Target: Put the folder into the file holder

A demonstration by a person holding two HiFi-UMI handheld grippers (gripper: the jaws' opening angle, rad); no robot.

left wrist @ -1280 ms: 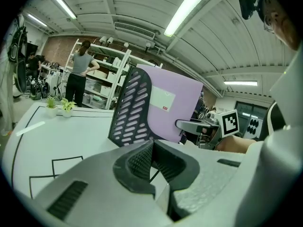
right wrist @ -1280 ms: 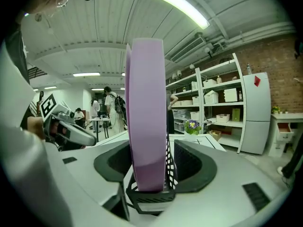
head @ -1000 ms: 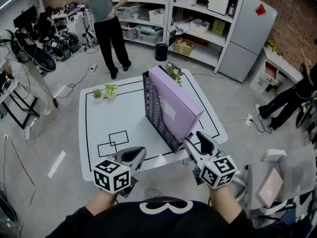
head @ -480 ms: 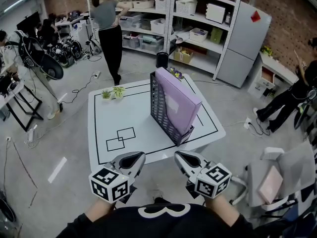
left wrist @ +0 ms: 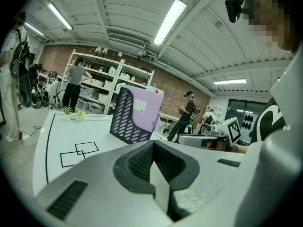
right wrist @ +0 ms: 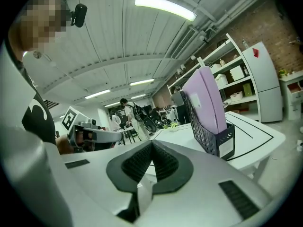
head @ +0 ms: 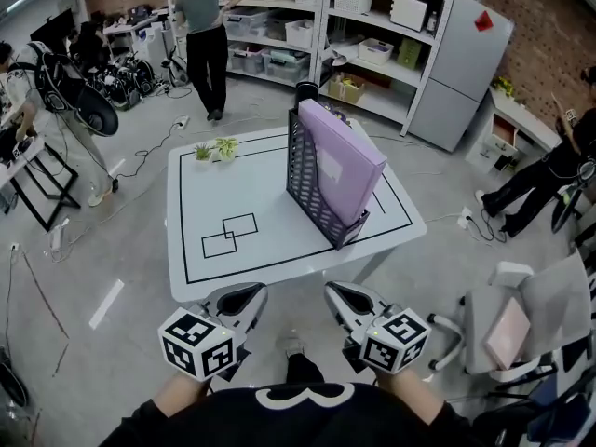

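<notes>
The left gripper (head: 244, 292) is clenched, its two dark pads pressed together with nothing between them. The right gripper (head: 339, 293) is clenched the same way and is just as empty. Both are held side by side, a little apart, in front of the person's chest and over the floor, just short of the near edge of the desk (head: 270, 180). Neither touches the desk or anything on it.

The lilac folder (head: 343, 156) is already in the file holder (head: 312, 192), standing on edge in the dark mesh and rising well above its walls. The holder sits on the right half of the desk, running from near the far edge toward the near right corner, well apart from both grippers.

Two overlapping drawn rectangles (head: 229, 234) mark the near left part of the desk, and small potted plants (head: 215, 149) stand at the far left corner. Beyond the desk, a person (head: 203, 35) stands at the shelves (head: 372, 26).
</notes>
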